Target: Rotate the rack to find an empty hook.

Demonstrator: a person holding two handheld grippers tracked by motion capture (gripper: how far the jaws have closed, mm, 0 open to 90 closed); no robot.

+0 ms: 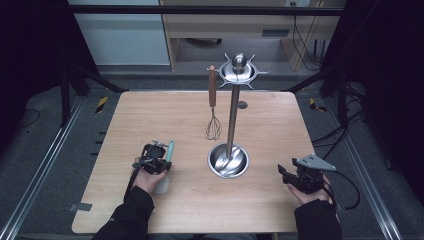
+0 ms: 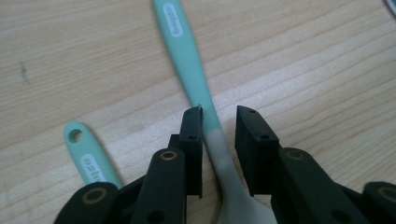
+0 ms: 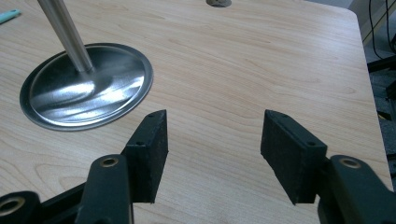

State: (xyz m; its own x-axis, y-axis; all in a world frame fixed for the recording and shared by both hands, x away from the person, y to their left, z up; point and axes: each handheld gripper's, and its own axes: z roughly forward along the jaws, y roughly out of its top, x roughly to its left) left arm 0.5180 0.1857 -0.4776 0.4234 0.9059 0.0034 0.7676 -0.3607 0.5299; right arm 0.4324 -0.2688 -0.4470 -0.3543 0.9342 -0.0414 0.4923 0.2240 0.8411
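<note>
Left gripper view: your left hand-held gripper (image 2: 219,140) straddles one mint spatula's (image 2: 196,88) neck on the table (image 2: 303,60), jaws narrow, pads apparently not pressing; likely light, smooth, flexible at the pale blade, so grip the stiffer handle. Count: two mint utensils, second (image 2: 88,158) alongside; right hand-held gripper (image 3: 212,149) wide, empty; farther, one steel stand (image 1: 231,117), one whisk (image 1: 213,107).

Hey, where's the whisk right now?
In the high view the whisk hangs from the steel stand's top rack, left of its pole, above the table.
</note>
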